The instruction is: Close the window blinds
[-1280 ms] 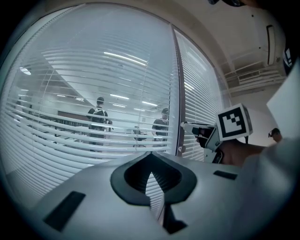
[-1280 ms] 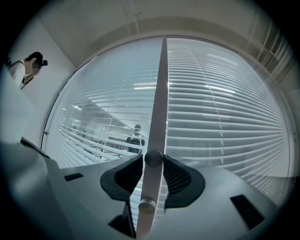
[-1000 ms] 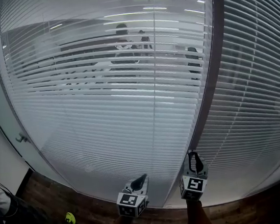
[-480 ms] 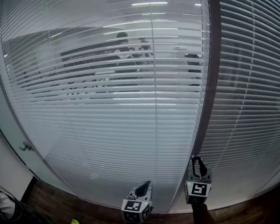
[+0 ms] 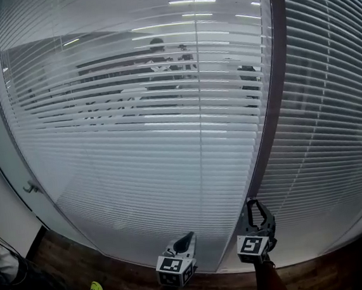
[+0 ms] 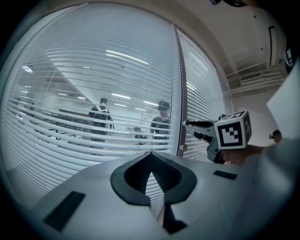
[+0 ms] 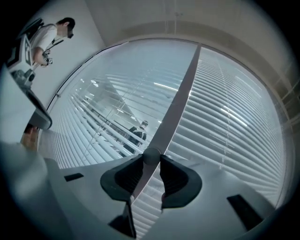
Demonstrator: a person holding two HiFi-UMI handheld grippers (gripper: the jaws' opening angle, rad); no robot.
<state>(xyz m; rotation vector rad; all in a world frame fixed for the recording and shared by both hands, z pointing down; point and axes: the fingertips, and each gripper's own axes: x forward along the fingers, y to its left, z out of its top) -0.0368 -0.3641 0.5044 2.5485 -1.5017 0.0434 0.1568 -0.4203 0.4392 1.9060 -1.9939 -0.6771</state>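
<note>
Thin, flat horizontal blind slats (image 5: 143, 151), round knob (image 7: 151, 156)

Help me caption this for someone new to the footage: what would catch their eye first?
White slatted blinds fill the view ahead, their slats tilted open enough in the upper middle to show people standing beyond. A dark frame post splits them right of centre, and low on it the right claw is closed on a small round knob.
</note>
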